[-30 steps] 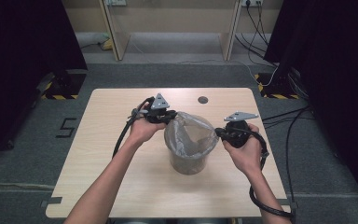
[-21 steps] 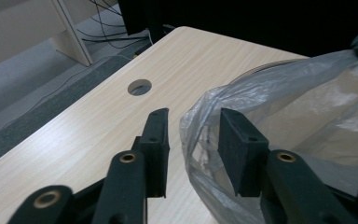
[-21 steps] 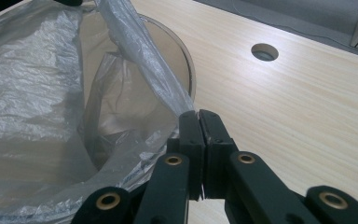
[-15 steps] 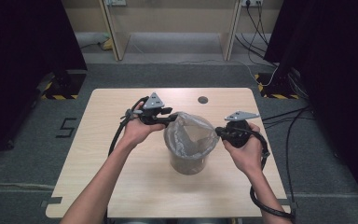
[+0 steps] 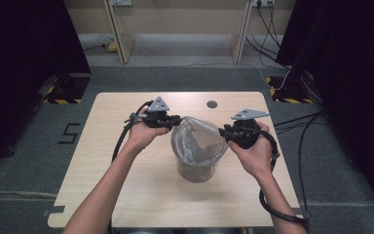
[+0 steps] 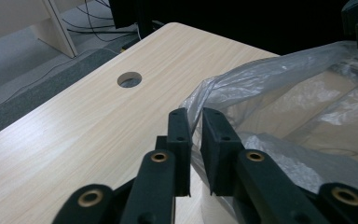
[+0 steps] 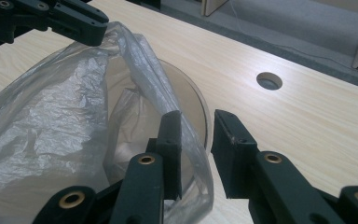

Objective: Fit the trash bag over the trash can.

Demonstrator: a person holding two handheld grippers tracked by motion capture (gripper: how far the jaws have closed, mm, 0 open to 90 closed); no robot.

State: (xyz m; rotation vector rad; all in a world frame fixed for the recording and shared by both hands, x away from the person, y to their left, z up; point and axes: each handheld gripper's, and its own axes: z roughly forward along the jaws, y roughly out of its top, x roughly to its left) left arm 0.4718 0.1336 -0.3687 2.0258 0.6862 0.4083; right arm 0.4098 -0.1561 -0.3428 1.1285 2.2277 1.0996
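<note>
A round bin (image 5: 197, 171) stands mid-table, lined with a thin grey plastic bag (image 5: 198, 141). My left gripper (image 5: 177, 120) is at the bag's left edge; in the left gripper view it (image 6: 196, 116) is shut on the film of the bag (image 6: 298, 93). My right gripper (image 5: 222, 131) is at the bag's right edge. In the right gripper view it (image 7: 198, 116) stands open, and the bag's edge (image 7: 193, 154) runs between the jaws over the bin's rim (image 7: 201, 100). The bag's mouth is stretched between both grippers.
The wooden table (image 5: 126, 185) has a round cable hole (image 5: 212, 104) behind the bin. Grey carpet surrounds it, with cables on the floor at the right (image 5: 302, 122) and wooden furniture legs (image 5: 119, 29) at the back.
The right gripper has risen slightly at the bag's right edge. The left gripper has hardly moved and still holds the bag's left edge.
</note>
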